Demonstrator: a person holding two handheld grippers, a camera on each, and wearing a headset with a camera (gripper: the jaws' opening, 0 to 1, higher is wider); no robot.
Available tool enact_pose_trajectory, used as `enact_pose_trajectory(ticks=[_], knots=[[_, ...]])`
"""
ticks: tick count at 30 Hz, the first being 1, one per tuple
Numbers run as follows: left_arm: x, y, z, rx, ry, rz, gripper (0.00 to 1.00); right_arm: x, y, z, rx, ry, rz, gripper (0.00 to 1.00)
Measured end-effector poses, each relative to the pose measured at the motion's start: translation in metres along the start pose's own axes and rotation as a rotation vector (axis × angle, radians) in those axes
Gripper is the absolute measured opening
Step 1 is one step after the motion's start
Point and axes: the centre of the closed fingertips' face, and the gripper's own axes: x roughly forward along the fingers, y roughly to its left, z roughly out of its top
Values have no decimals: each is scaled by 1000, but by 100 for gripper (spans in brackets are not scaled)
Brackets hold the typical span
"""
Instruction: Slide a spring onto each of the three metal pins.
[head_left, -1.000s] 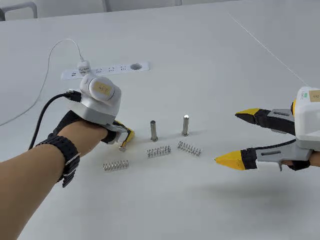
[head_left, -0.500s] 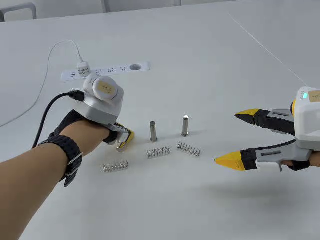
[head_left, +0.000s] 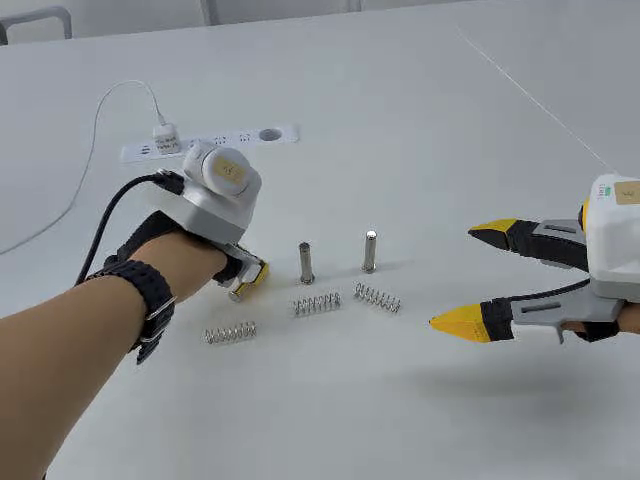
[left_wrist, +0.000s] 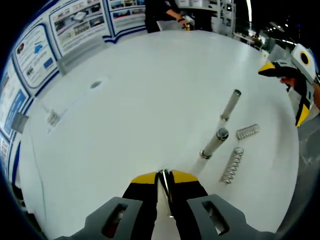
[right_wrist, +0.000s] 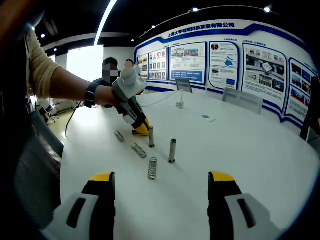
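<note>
Two metal pins (head_left: 306, 262) (head_left: 370, 250) stand upright on the white table (head_left: 420, 130). Three springs (head_left: 230, 333) (head_left: 317, 303) (head_left: 377, 297) lie in a row in front of them. My left gripper (head_left: 250, 277) is shut on a third metal pin (head_left: 237, 292), held low and tilted just left of the standing pins. In the left gripper view, the held pin (left_wrist: 164, 186) shows as a thin sliver between the shut jaws, with the standing pins (left_wrist: 215, 142) (left_wrist: 230, 105) ahead. My right gripper (head_left: 465, 277) hovers open and empty to the right of the springs. In its own view, the right gripper (right_wrist: 161, 180) faces the pins (right_wrist: 151, 136) (right_wrist: 172, 150).
A white power strip (head_left: 215, 142) with a plugged-in charger and cable lies at the back left of the table. A black cable (head_left: 105, 225) trails from the left gripper. In the right gripper view, people stand beyond the table's far edge by wall posters.
My left gripper has tilted and shifted slightly up and right, keeping the pin in its jaws. The right gripper, standing pins and springs have stayed put.
</note>
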Motion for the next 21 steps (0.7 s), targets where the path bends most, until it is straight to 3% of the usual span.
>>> enact_pose_trajectory(ticks=[9, 15, 21], knots=[[0, 0, -1, -11, 2, 21, 8, 0, 0, -1, -1, 1, 2, 77], [-1, 0, -2, -59, -10, 15, 7, -1, -1, 1, 2, -4, -3, 77], [-8, 0, 2, -68, -31, 12, 7, 0, 0, 0, -1, 1, 2, 77]])
